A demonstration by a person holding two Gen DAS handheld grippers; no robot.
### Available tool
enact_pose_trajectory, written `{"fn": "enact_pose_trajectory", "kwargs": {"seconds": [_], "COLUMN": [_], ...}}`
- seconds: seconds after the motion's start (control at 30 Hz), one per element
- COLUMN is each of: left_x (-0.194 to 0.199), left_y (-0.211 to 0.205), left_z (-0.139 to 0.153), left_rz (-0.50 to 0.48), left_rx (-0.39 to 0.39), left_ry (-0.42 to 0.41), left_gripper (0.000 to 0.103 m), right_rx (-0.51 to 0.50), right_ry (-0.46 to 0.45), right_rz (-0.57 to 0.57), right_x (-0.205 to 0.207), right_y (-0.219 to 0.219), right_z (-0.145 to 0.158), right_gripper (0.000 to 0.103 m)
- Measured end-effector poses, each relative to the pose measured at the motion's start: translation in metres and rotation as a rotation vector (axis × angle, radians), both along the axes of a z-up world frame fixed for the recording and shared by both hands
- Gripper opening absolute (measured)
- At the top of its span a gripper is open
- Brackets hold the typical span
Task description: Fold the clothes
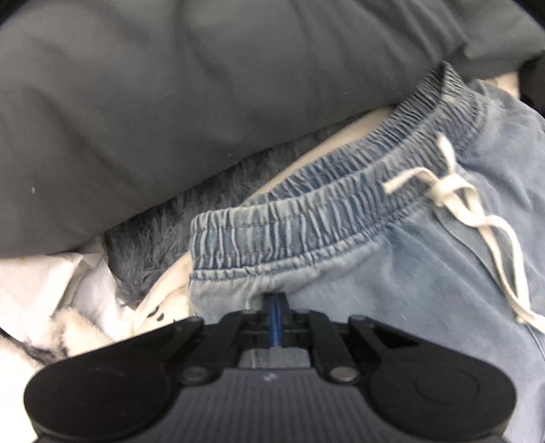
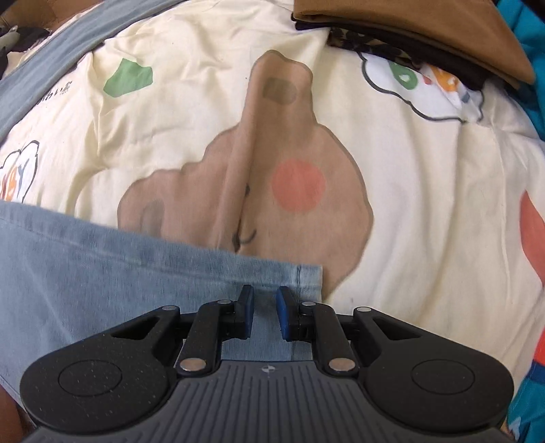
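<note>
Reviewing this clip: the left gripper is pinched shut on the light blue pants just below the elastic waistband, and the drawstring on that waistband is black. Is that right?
Not quite. The drawstring is white, not black, as the left wrist view shows. The rest holds: the left gripper is pinched shut on the light blue pants just below the elastic waistband.

Light-blue washed denim trousers (image 1: 425, 272): soft matt cloth, ribbed gathered waistband just ahead of matt black plastic left gripper (image 1: 275, 300). White cotton drawstring (image 1: 453, 191), flat woven, frayed end. Beyond, smooth grey pillow cloth (image 1: 170, 102); shaggy blue-grey fleece (image 1: 190, 218) beneath. Matt black plastic right gripper (image 2: 265, 308), shiny metal pins, blue rubbery pads (image 2: 282, 313). Ahead: cream printed cotton bedsheet (image 2: 425, 204), matt, creased. Far right: brown folded smooth cloth (image 2: 425, 24).
</note>
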State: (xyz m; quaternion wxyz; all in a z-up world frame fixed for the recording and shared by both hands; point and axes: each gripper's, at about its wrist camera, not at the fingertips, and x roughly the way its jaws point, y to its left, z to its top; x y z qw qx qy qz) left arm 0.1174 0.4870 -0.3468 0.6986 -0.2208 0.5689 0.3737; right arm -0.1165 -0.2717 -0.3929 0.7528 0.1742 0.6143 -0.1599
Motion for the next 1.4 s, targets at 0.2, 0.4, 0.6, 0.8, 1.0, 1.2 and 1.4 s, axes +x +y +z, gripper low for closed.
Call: {"fn": "enact_pose_trajectory", "kwargs": {"seconds": [0.2,0.4,0.6,0.8,1.0,1.2,1.4], "left_x": [-0.004,-0.003,-0.011,-0.017,-0.019,-0.013,-0.015], "left_y": [0.005,0.010,0.026,0.038,0.029,0.020,0.024], "left_z": [0.039,0.033,0.004,-0.006,0.023,0.022,-0.004], "left_rz": [-0.038,-0.034,0.040,0.073,0.059,0.030,0.072], "left_rx": [-0.021,-0.033,-0.001,0.000,-0.023,-0.057,-0.056], "left_ry": [-0.083,-0.119,-0.134,-0.165,-0.252,-0.282,-0.290], "left_gripper": [0.010,0.010,0.018,0.017,0.013,0.013,0.017], "right_rx": [0.013,0.016,0.001,-0.011,-0.009,0.015,0.028], "right_ry": [-0.002,-0.054,-0.116,-0.170,-0.231,-0.277,-0.317], "right_rz": [0.034,0.111,0.243,0.408,0.550,0.674,0.808], "right_x": [0.012,0.040,0.113,0.180,0.253,0.322,0.376], "right_y": [-0.010,-0.006,0.016,0.043,0.074,0.118,0.172], "right_z": [0.011,0.045,0.057,0.075,0.089,0.101,0.112], "right_gripper": [0.021,0.023,0.030,0.030,0.030,0.031,0.034]}}
